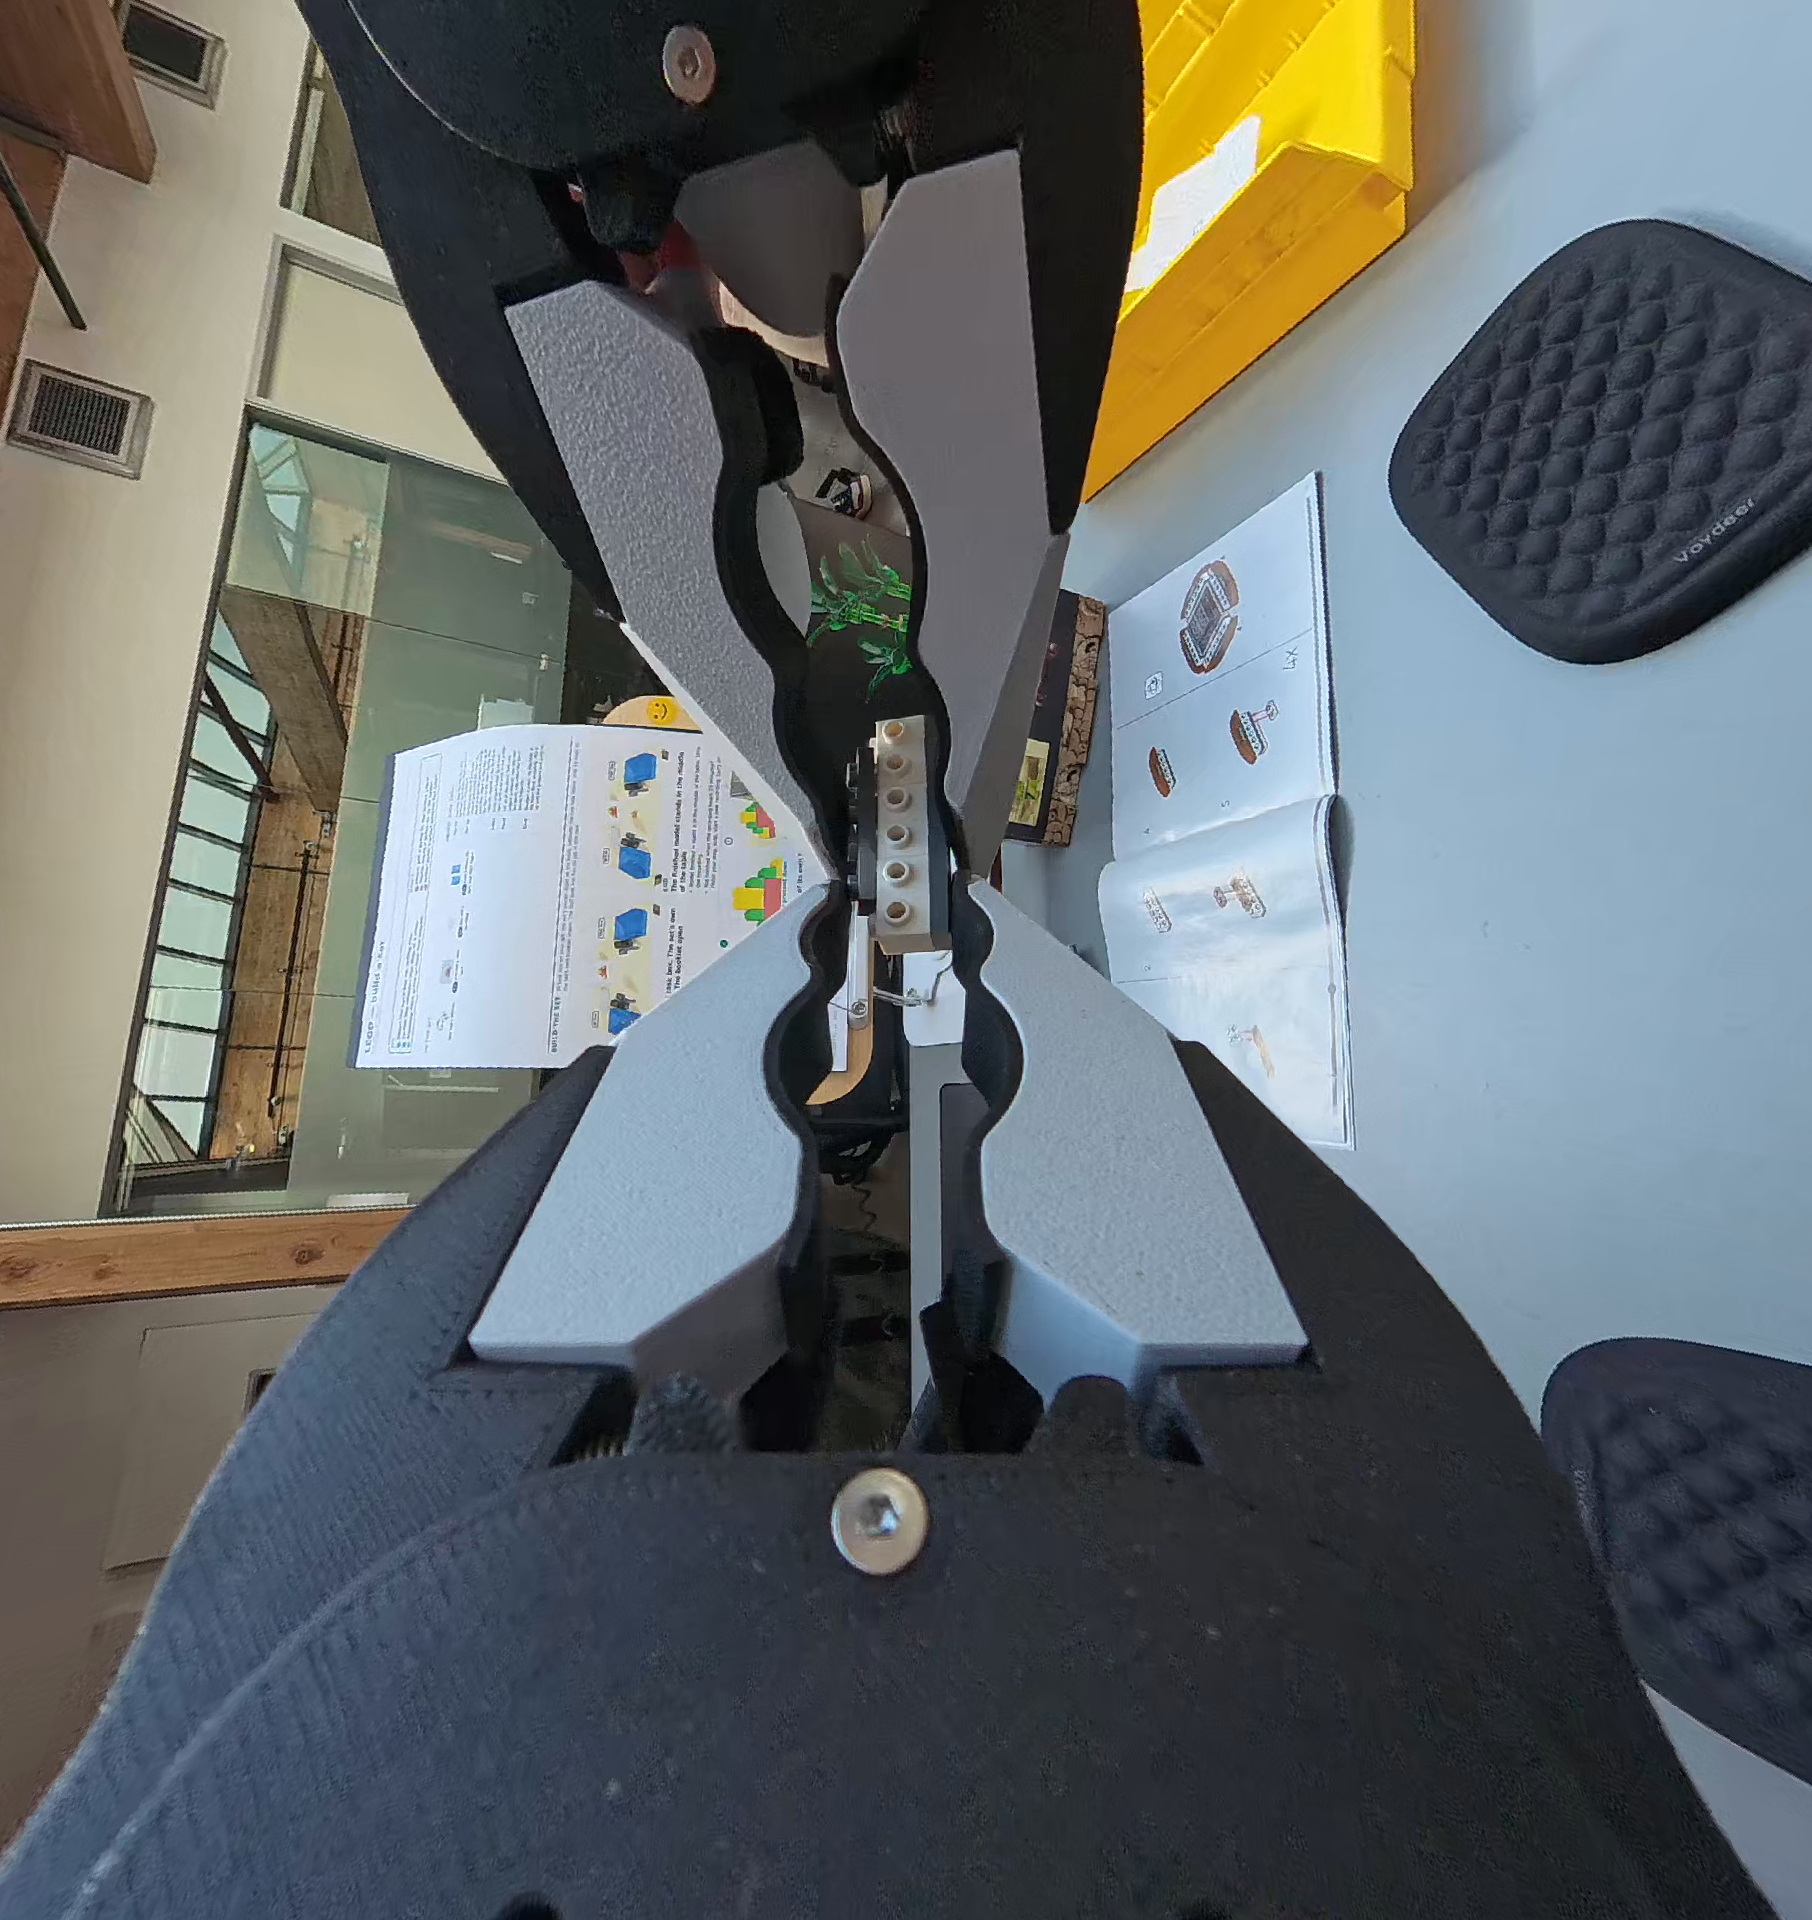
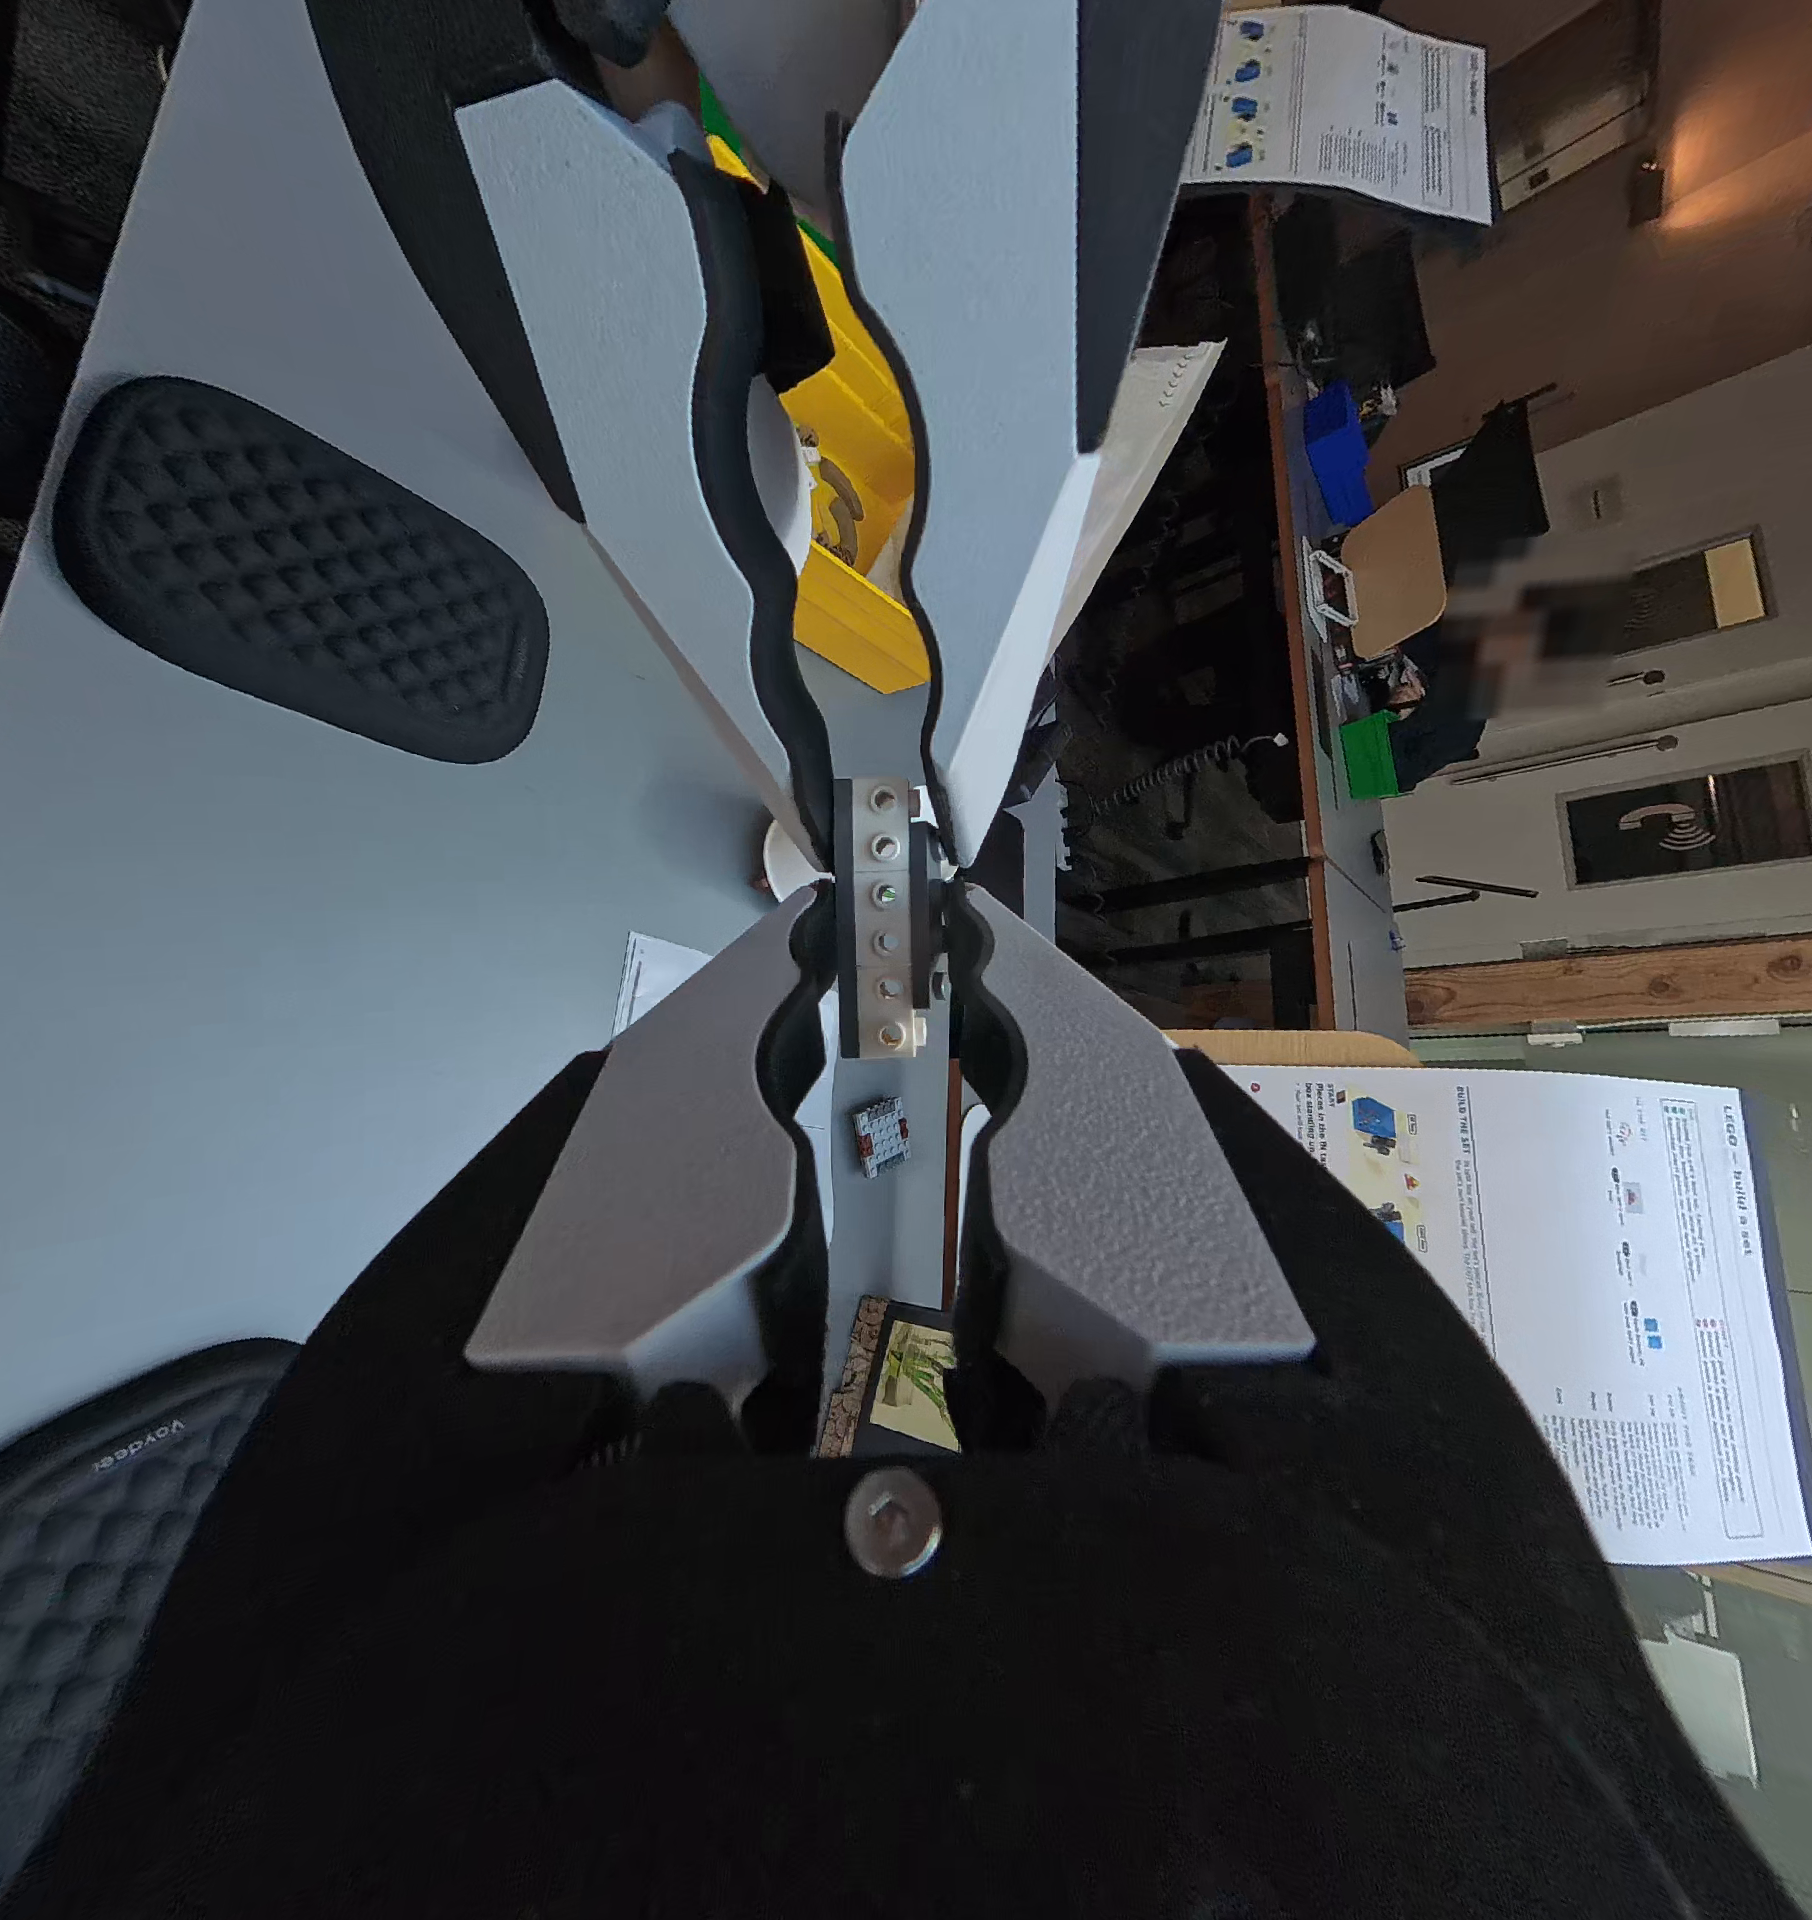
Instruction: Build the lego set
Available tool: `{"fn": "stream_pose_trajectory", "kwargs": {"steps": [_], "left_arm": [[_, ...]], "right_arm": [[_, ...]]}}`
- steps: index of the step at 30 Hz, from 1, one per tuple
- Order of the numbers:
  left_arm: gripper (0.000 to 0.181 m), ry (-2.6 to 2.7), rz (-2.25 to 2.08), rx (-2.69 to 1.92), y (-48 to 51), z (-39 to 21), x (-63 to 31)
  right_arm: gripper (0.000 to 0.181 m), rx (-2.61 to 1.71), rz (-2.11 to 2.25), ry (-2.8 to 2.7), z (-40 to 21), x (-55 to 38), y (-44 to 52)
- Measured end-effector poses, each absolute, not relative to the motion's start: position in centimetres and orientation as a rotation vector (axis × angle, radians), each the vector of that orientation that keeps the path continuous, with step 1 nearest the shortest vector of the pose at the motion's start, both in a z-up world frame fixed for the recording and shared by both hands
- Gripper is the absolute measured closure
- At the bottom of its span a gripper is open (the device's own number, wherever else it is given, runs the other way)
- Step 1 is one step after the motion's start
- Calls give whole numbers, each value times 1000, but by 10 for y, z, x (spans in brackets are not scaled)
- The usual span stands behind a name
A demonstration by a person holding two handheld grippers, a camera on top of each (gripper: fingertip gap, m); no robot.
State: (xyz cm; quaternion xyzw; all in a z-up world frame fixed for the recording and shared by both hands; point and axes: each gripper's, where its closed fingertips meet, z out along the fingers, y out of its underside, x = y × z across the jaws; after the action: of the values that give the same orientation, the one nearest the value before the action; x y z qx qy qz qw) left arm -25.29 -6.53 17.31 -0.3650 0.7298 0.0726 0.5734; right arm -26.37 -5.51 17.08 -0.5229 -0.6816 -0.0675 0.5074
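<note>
Mid-air above a pale grey table [image 1: 1567,935], meeting tip to tip: left gripper [image 1: 897,904] and right gripper [image 2: 886,909], both clamping one small lego assembly. Pinching the lower end of a tan holed beam [image 1: 904,836] backed by black plates [image 1: 860,831] between the left gripper's narrowed jaws, as seen from the left wrist view. Reaching in from the top of that view, the right gripper, squeezing the same assembly's upper end. Showing the same hold in mirror from the right wrist view: pale beam [image 2: 886,914] with its row of round holes, dark plates [image 2: 845,914] against it, both pairs of jaws pressed onto its two faces, neither pair fully touching.

Lying open on the table beside the grippers: an instruction booklet [image 1: 1229,821]. Resting farther along the table: a yellow parts bin [image 1: 1266,208] and two black padded cushions [image 1: 1629,436]. Sitting on the table beneath the held piece: a small grey studded sub-build [image 2: 884,1135] with dark red bits. Standing behind on a clip stand: a printed instruction sheet [image 1: 528,894]. Lying near the booklet: the set's box [image 1: 1058,727], showing a green plant.
</note>
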Motion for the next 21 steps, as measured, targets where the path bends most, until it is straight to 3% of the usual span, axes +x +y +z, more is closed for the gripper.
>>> {"fn": "stream_pose_trajectory", "kwargs": {"steps": [21], "left_arm": [[165,1683,187,-818,-71,173,-259]], "right_arm": [[154,-1123,-252,-1674,170,-265,-59]]}}
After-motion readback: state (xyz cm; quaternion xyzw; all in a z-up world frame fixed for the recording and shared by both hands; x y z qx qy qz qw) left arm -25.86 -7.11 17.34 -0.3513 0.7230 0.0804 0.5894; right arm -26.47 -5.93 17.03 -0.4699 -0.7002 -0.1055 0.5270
